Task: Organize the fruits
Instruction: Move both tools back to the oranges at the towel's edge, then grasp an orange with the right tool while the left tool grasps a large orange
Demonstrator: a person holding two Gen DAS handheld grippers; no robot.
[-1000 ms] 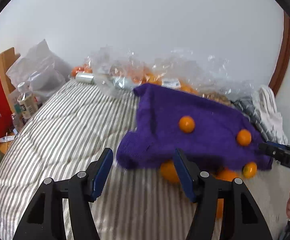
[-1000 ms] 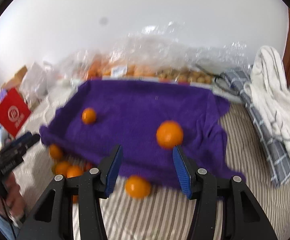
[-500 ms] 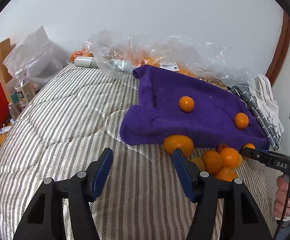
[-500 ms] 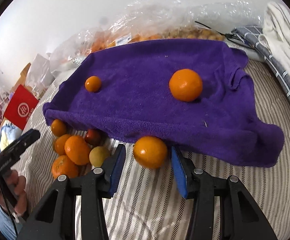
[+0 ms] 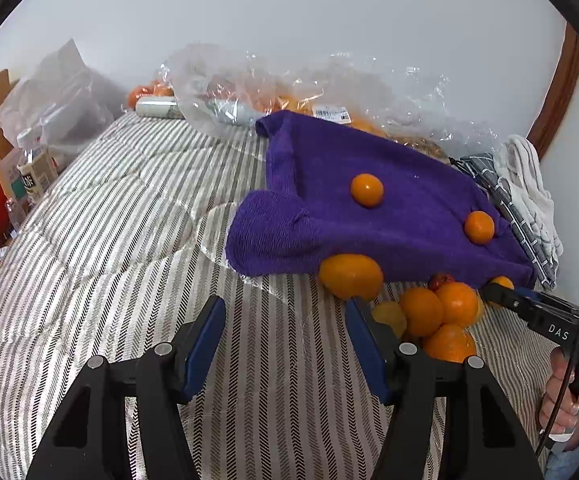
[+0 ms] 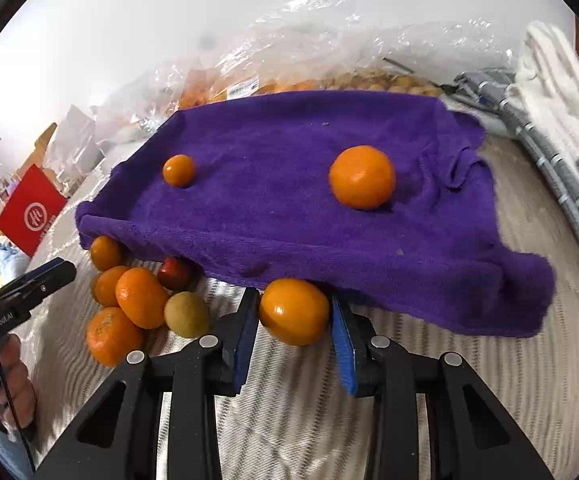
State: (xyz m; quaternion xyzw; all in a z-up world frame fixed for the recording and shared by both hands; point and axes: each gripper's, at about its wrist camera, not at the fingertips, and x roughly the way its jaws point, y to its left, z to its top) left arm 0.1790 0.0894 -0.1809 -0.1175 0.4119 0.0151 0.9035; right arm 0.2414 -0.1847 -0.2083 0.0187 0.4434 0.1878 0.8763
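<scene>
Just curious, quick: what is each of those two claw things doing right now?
Left gripper: open, holding nothing.
Right gripper: jaws closing around an orange at the purple towel's edge.

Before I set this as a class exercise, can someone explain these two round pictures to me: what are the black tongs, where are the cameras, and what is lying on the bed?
There is no robot. A person holds a two-finger gripper in each hand, and a fisheye camera on each looks along its fingers, hence the round pictures.

In the right gripper's view, the right gripper is closing around an orange at the edge of a purple towel; its blue pads look to be just touching the fruit.

In the left gripper's view, the left gripper is open and empty above the striped bed.

Two small oranges lie on the towel, and a fruit pile lies beside it. Clear bags of fruit lie behind.
</scene>
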